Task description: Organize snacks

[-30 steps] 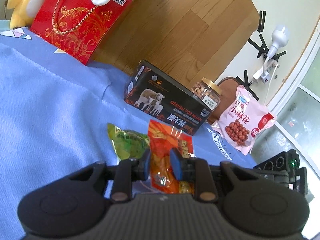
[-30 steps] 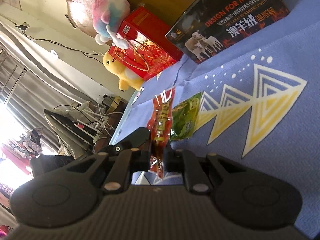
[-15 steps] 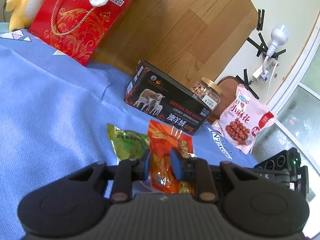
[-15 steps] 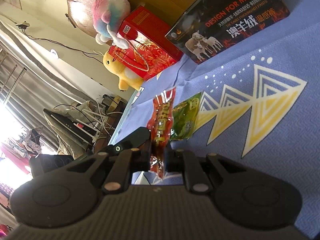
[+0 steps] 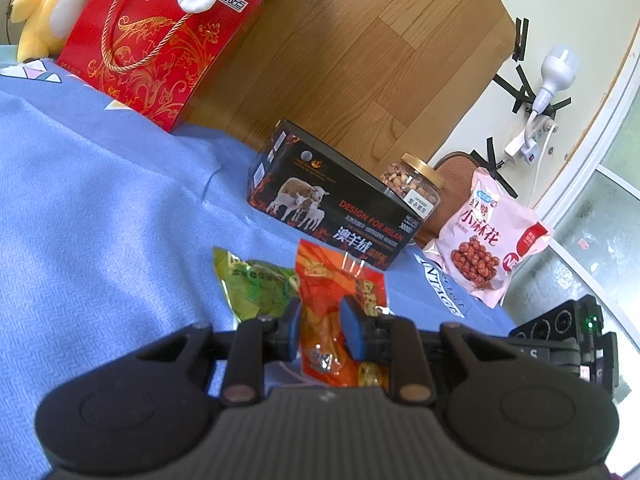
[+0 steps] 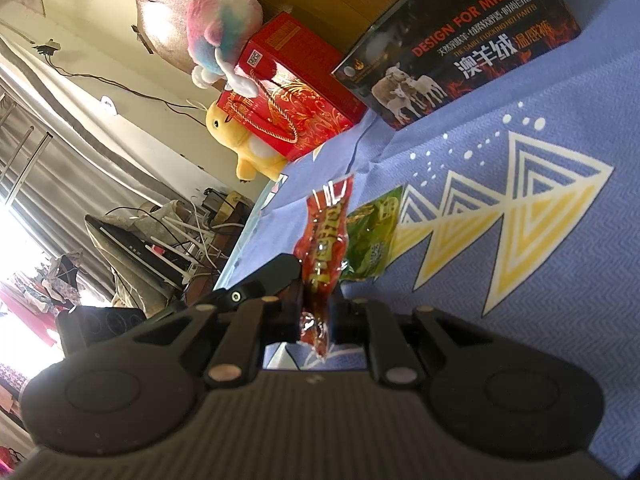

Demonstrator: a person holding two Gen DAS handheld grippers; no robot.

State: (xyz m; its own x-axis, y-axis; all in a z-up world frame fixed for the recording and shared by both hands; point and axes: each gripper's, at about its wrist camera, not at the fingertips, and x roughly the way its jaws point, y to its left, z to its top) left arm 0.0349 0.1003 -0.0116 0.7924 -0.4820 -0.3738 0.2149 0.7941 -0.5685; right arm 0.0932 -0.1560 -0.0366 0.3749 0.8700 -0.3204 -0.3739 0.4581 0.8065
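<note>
An orange-red snack packet [image 5: 336, 300] [image 6: 326, 240] is held edge-on above the blue cloth [image 5: 100, 220]. My right gripper [image 6: 318, 312] is shut on its lower end. My left gripper [image 5: 320, 328] is open, its blue pads on either side of the packet with a gap. A green snack packet [image 5: 256, 284] [image 6: 370, 240] lies flat on the cloth just beside the orange one. A pink peanut bag [image 5: 486, 240] leans at the cloth's far right, beside a jar of nuts [image 5: 414, 188].
A black box with sheep printed on it [image 5: 328, 204] [image 6: 456, 52] stands behind the packets. A red gift box [image 5: 156, 44] [image 6: 288, 92] with plush toys [image 6: 222, 40] stands at the back left, against a wooden board [image 5: 352, 52]. The cloth's edge drops off at right.
Almost nothing has moved; both grippers and the orange packet hold the same pose, with only a slight shift of the views.
</note>
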